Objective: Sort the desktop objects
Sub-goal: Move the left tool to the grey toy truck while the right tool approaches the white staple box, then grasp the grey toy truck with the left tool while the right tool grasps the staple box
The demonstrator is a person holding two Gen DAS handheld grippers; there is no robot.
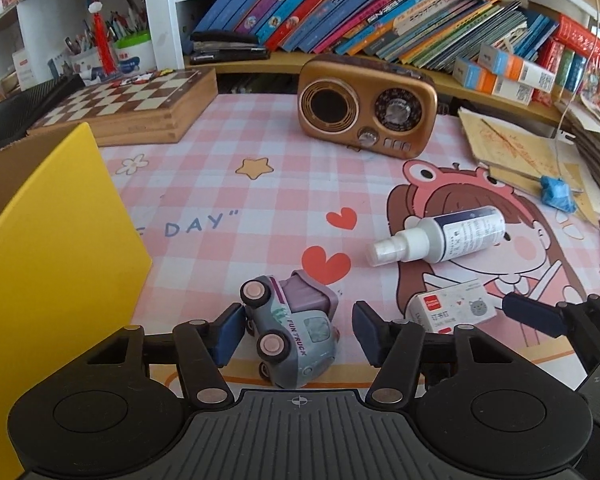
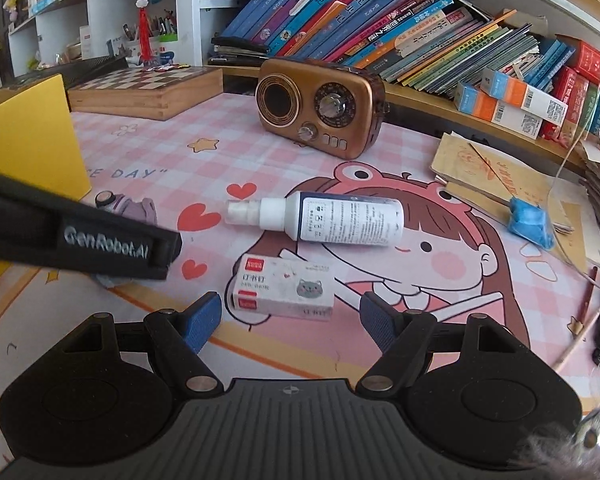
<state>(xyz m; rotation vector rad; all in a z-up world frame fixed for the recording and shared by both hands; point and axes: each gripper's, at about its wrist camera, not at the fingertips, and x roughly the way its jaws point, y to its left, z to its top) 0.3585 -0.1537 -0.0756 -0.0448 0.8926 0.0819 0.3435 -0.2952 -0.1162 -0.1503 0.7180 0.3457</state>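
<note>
Left gripper half open, straddling toy truck tipped on side on pink checked mat; left pad touching, right pad apart. Right gripper wide open around staple box, not touching. Spray bottle lying beyond box; yellow bin left of truck.

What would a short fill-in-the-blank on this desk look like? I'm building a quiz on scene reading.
1. The toy truck lies on its ____ between the left tongs.
2. The spray bottle lies flat with its nozzle pointing toward the ____ bin.
3. The box in front of the right tongs has a ____ face printed on it.
4. The radio stands in front of a row of ____.

Missing words: side; yellow; cat; books
</note>
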